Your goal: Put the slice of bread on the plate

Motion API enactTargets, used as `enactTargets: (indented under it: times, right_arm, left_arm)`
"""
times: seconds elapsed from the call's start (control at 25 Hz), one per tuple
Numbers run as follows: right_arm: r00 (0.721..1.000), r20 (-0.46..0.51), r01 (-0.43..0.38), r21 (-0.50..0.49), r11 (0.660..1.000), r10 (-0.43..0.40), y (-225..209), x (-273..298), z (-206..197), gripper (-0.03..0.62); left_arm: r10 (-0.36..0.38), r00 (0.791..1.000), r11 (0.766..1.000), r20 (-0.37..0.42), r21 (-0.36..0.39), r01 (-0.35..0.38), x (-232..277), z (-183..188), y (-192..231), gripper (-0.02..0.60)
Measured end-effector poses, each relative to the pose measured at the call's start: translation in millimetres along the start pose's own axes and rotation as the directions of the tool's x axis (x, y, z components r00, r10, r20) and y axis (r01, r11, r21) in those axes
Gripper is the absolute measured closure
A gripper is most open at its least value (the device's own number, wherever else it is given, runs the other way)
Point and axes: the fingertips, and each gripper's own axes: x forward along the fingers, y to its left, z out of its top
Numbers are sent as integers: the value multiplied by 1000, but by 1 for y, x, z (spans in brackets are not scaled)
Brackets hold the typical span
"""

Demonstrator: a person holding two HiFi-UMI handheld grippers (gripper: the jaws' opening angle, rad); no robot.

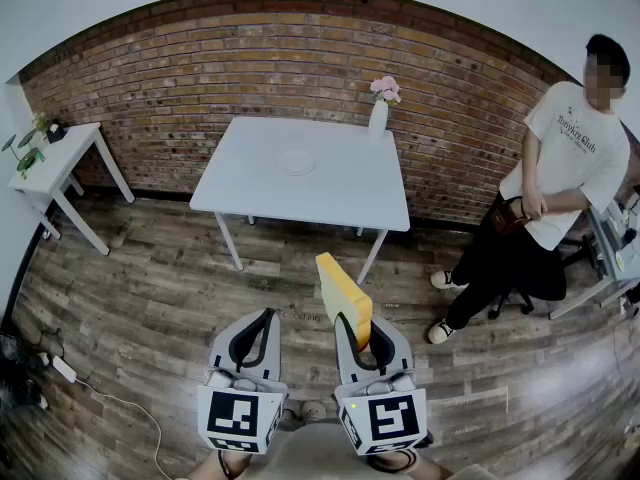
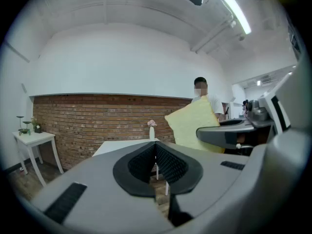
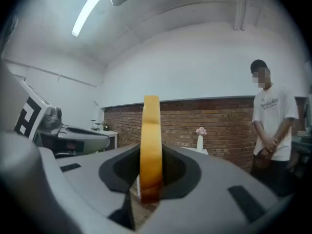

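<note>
A yellow slice of bread [image 1: 343,290] stands on edge between the jaws of my right gripper [image 1: 358,332], which is shut on its lower, browner end [image 3: 151,150]. The right gripper view shows the slice edge-on, rising out of my right gripper [image 3: 151,173]. My left gripper [image 1: 266,316] hangs beside it to the left, shut with nothing in it; its dark pads [image 2: 165,162] meet. In the left gripper view the slice [image 2: 194,126] shows flat-on at the right. A white plate [image 1: 296,161] lies on the white table [image 1: 330,196] across the wooden floor, well ahead of both grippers.
A white vase with pink flowers [image 1: 378,116] stands at the table's far right edge. A person [image 1: 555,183] stands at the right by a desk [image 1: 612,253]. A small white side table [image 1: 55,158] with plants is at the left. Cables and a power strip [image 1: 62,368] lie on the floor.
</note>
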Motion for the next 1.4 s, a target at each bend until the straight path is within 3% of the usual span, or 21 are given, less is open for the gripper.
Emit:
enactTargets:
  times: [0.52, 1.0, 1.4]
  right_arm:
    - [1000, 3, -22, 23, 999, 22, -22, 13, -5, 500]
    - [999, -20, -37, 44, 998, 38, -32, 20, -20, 500]
    - [1000, -26, -5, 18, 1000, 6, -36, 83, -11, 500]
  left_arm:
    - [18, 999, 1000, 33, -6, -18, 22, 8, -5, 572]
    - [58, 998, 998, 0, -18, -58, 29, -6, 3, 572]
    - [20, 999, 1000, 29, -25, -19, 83, 5, 42, 572]
